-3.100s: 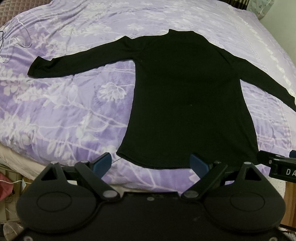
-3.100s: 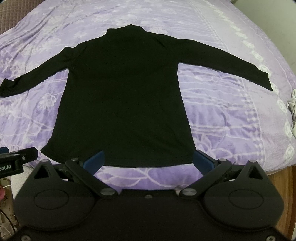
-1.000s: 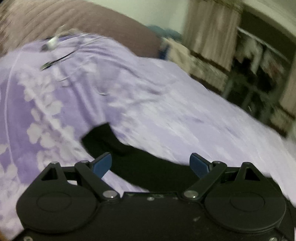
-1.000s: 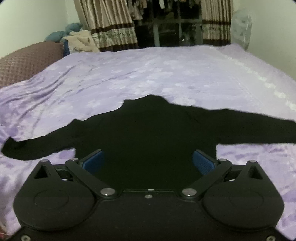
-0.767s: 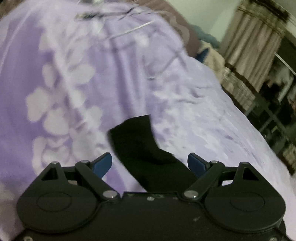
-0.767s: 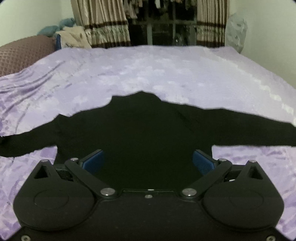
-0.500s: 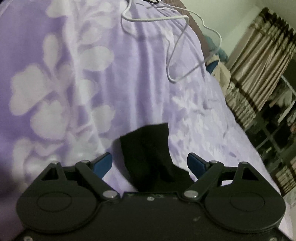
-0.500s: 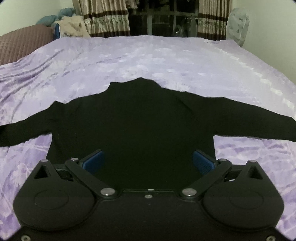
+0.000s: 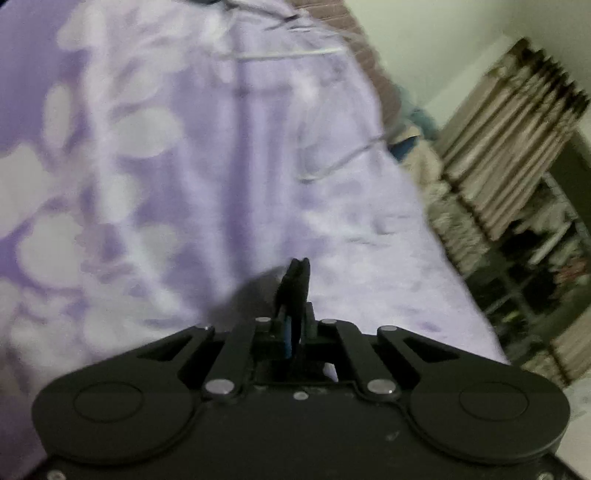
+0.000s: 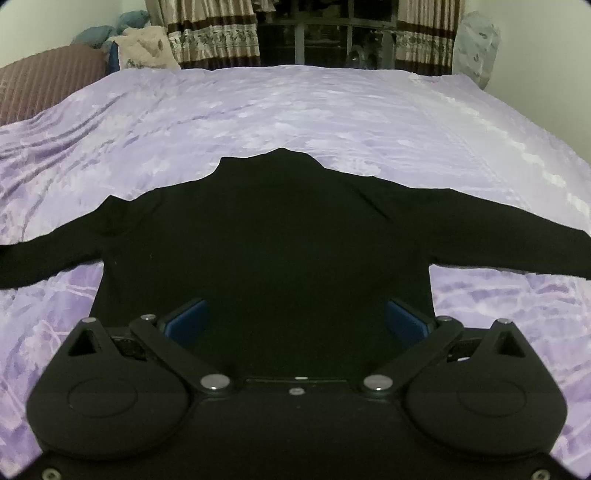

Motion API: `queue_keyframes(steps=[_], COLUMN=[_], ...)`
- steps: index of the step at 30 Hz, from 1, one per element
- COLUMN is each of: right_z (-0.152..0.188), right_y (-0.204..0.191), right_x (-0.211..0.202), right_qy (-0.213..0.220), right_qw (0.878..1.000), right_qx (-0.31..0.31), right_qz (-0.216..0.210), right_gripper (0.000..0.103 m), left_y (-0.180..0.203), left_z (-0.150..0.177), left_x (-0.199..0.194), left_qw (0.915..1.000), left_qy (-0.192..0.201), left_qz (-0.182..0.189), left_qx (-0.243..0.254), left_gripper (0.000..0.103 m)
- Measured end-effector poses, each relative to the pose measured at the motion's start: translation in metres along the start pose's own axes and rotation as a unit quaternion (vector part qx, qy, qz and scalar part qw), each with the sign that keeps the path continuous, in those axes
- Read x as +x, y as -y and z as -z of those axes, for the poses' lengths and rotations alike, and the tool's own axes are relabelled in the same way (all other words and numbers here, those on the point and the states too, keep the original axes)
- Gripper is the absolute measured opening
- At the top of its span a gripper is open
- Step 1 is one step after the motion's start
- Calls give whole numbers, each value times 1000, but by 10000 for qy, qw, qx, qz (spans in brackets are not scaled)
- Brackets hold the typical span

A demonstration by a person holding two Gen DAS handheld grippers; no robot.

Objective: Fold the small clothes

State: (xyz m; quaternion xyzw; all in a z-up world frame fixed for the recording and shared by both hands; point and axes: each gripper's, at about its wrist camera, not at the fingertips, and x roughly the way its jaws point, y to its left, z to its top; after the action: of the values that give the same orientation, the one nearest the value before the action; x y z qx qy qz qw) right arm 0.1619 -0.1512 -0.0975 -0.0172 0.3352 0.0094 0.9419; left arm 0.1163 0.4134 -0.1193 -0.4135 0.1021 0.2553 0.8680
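A black long-sleeved top [image 10: 266,236] lies flat on a purple flowered bedspread [image 10: 295,107], collar away from me, both sleeves spread out. My right gripper [image 10: 295,325] is open low over the top's body, its blue pads either side of the cloth. My left gripper [image 9: 293,328] is shut on the cuff of the left sleeve [image 9: 295,284], and a small black end of the cuff sticks up between its pads. The left wrist view is blurred.
A brown headboard [image 10: 44,85] is at the far left. Striped curtains [image 10: 214,33] and dark shelving [image 10: 325,40] stand past the bed. A pile of cloth [image 10: 144,51] lies near the headboard. A white cable [image 9: 332,162] lies on the bedspread.
My left gripper has closed on the sleeve cuff that lay between its open pads. My right gripper has stayed open and has tilted slightly over the top.
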Motion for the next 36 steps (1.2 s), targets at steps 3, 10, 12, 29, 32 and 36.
queue_keyframes(steps=[3, 10, 12, 29, 32, 36], right_z=[0, 3, 4, -21, -31, -37], right_y=[6, 37, 49, 131, 129, 118], right_x=[3, -1, -6, 54, 91, 135], right_qy=[-2, 24, 82, -49, -170, -479], right_qw=[10000, 9988, 9983, 9752, 9613, 9414], right_qx=[83, 489, 585, 1984, 2464, 3044], right_qz=[-14, -57, 2, -982, -1224, -1373], right_gripper=[98, 98, 98, 60, 49, 49], left_y=[39, 197, 246, 238, 209, 200], left_z=[8, 99, 136, 217, 201, 209], left_x=[-19, -42, -47, -41, -28, -23], left_qw=[9974, 9514, 9277, 9388, 9452, 9448], left_qy=[-106, -1162, -1527, -2358, -2325, -2400], left_qz=[713, 2834, 3396, 1985, 1625, 1413], left_qx=[80, 319, 277, 1537, 1618, 1727], left_gripper=[1, 1, 1, 74, 74, 74])
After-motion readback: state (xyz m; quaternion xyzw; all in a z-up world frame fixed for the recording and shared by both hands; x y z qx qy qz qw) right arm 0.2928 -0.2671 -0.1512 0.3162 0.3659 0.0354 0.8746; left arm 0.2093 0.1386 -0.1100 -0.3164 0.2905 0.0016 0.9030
